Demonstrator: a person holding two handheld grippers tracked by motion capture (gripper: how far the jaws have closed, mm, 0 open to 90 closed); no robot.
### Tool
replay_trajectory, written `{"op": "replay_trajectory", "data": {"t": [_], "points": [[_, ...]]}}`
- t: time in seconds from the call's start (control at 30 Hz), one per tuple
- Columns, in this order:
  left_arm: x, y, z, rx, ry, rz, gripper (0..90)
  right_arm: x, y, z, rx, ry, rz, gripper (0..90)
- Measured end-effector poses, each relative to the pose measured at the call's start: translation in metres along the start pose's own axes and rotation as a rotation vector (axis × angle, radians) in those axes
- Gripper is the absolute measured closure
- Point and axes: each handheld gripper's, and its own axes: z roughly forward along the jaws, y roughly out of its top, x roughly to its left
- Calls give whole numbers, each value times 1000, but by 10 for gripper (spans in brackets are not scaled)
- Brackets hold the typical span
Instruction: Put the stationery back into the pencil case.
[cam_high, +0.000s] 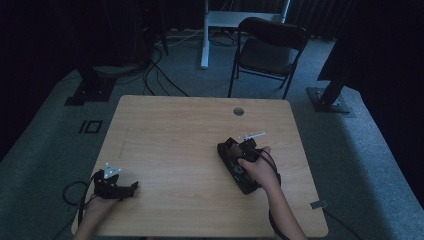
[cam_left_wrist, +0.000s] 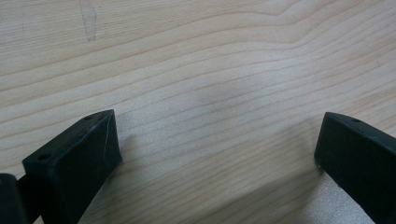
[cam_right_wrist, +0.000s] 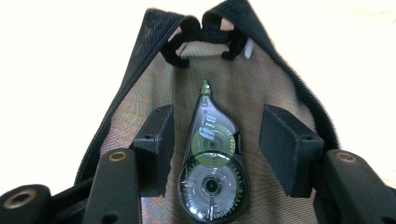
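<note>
I'm working the right gripper (cam_right_wrist: 215, 140) over a black mesh pouch (cam_right_wrist: 140, 107) lying open on the table (cam_high: 170, 145), right of centre. Lying inside the pouch is a correction tape dispenser (cam_right_wrist: 212, 168), clear body with green gears, tip pointing away from me toward the pouch's far end. The jaws are standing partly open on either side of it. The left pad looks touching or just beside the dispenser's shoulder; the right pad is clearly apart from it. So I'm reading this as a release, nothing pinched. The dim high view is too dark to confirm contact, so that's a judgement from the right gripper view alone.

To do this step well, I'm aiming to:
- keep opening evenly until both pads are standing off the dispenser, so it isn't dragged when I lift
- pull straight back along the jaw line, not sideways, because the mesh wall is sitting close outside each jaw and could snag
- watch the zipper edge (cam_right_wrist: 299, 88) and the small loops at the far end, which could catch a fingertip
- leave the dispenser flat, gears up, well inside the opening, so the pouch can shut over it

The left gripper (cam_high: 134, 187) is resting near the table's near left corner, well apart from the pouch. Its jaws are spread wide over bare wood, holding nothing. I'm thinking it should come over to pin the pouch edge while the right one withdraws.
</note>
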Motion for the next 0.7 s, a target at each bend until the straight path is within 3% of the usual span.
{"op": "replay_trajectory", "data": {"t": [0.47,0.7], "points": [[0,0,0,0,0,0,2,-2,-9,-16,-104,44,-1,401],[0,0,0,0,0,0,2,0,-13,-34,-171,60,-21,388]]}}
